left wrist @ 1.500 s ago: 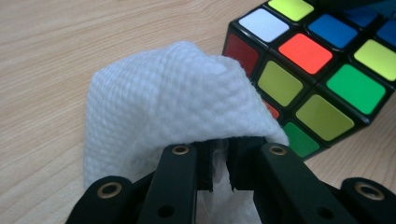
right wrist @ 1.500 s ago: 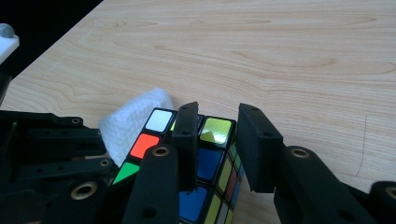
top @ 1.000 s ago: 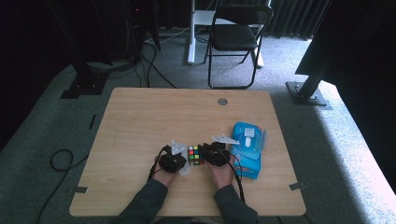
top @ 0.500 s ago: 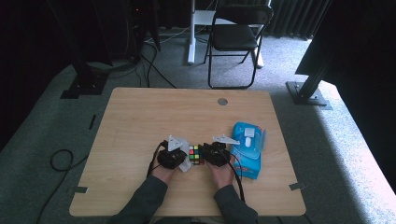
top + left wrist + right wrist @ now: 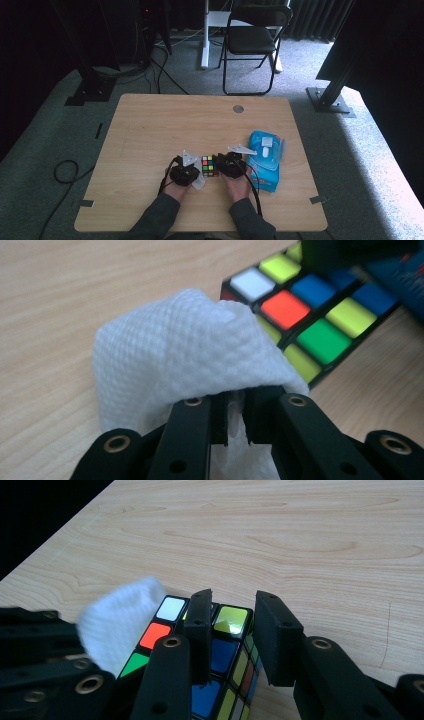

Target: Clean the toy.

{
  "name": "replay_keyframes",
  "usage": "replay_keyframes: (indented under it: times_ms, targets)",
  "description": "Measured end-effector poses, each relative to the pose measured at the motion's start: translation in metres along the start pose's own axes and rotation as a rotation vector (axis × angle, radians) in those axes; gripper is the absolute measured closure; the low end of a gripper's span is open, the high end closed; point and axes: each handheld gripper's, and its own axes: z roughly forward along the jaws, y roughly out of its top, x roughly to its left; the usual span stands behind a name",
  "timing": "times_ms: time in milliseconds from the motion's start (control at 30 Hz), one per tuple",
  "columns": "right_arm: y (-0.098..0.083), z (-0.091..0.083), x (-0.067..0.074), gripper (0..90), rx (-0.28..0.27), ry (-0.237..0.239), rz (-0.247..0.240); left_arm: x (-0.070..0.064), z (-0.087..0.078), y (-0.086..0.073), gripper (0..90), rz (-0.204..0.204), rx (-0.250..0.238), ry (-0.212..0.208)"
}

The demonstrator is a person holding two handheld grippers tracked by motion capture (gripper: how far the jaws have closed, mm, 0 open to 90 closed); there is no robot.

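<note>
A scrambled puzzle cube sits near the table's front edge, between my two grippers. My left gripper is shut on a white paper wipe, which bulges over the jaw tips and touches the cube at its near corner. From the other side, my right gripper is shut on the cube: one jaw lies across its top face and the other against its side. In the right gripper view, the wipe covers the cube's left corner.
A blue pack of wipes lies just right of my right hand. The wooden table has a round grommet near its far edge. A folding chair and stand legs are on the floor beyond.
</note>
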Motion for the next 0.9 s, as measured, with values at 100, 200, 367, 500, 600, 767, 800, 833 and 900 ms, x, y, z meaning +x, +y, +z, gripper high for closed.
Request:
replay_keyframes:
  times_ms: [100, 200, 367, 500, 600, 767, 800, 833, 900]
  targets:
    - [0.0, 0.0, 0.0, 69.4, 0.0, 0.001, 0.003, -0.002, 0.007, -0.005, 82.6, 0.027, 0.018, 0.015]
    - [0.0, 0.0, -0.001, 69.4, -0.002, 0.002, 0.005, -0.002, 0.007, -0.004, 82.7, 0.032, 0.023, 0.018]
    - [0.0, 0.0, 0.0, 69.4, -0.001, 0.0, 0.009, -0.003, 0.007, -0.005, 82.8, 0.043, 0.021, 0.027]
    - [0.0, 0.0, 0.0, 69.4, -0.001, -0.001, 0.008, -0.003, 0.008, -0.003, 82.7, 0.037, 0.026, 0.032]
    - [0.0, 0.0, 0.0, 69.4, -0.002, -0.003, 0.007, 0.0, 0.01, 0.0, 82.4, 0.0, 0.033, 0.026]
    - [0.0, 0.0, -0.001, 69.4, -0.005, -0.002, 0.007, 0.001, 0.007, 0.001, 82.2, -0.028, 0.02, 0.012]
    - [0.0, 0.0, -0.001, 69.4, -0.005, -0.002, 0.006, 0.001, 0.004, 0.002, 82.1, -0.034, 0.014, 0.007]
    - [0.0, 0.0, -0.001, 69.4, -0.005, -0.002, 0.007, 0.001, 0.002, 0.003, 82.1, -0.043, 0.002, 0.001]
    - [0.0, 0.0, -0.001, 69.4, -0.004, -0.002, 0.008, 0.0, -0.004, 0.005, 82.0, -0.05, -0.015, -0.009]
